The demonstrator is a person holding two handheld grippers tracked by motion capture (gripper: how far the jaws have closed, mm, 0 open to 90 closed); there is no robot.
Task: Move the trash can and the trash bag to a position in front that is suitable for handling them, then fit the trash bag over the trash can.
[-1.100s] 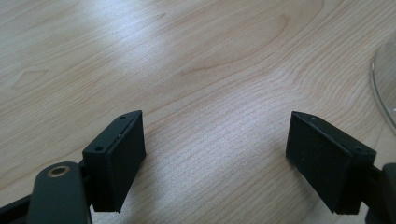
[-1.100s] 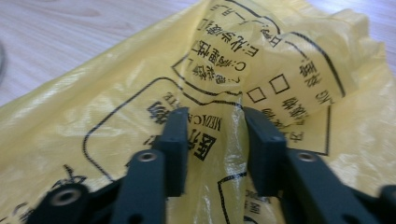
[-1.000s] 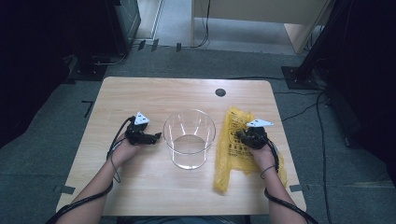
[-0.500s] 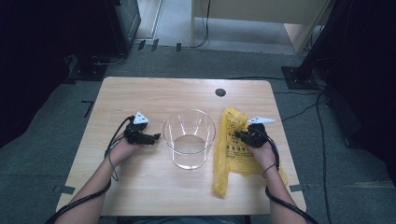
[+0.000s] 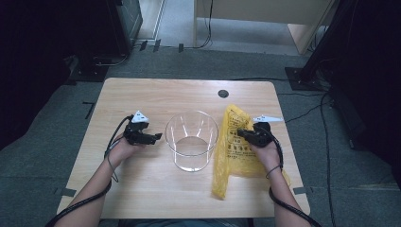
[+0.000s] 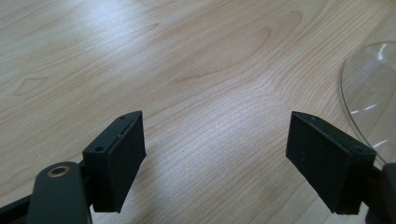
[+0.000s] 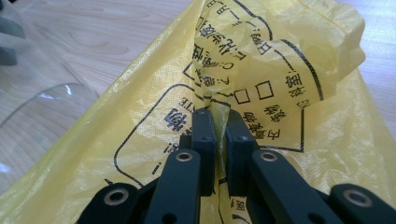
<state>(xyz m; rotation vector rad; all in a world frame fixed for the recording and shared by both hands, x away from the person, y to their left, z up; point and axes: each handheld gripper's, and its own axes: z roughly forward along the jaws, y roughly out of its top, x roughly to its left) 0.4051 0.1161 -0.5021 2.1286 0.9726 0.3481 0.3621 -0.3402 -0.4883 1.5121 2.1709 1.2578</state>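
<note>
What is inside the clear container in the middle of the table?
The clear container looks empty: only the wooden table shows through its bottom and walls. The yellow bag lies beside it, pinched by the right gripper, not inside it.

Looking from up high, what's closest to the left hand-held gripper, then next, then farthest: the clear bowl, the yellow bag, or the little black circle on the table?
From the left hand-held gripper in the high view:
1. The clear bowl, right beside it, toward the table's middle.
2. The yellow bag, past the bowl, pinched by the right hand-held gripper.
3. The black circle, near the far edge.
</note>
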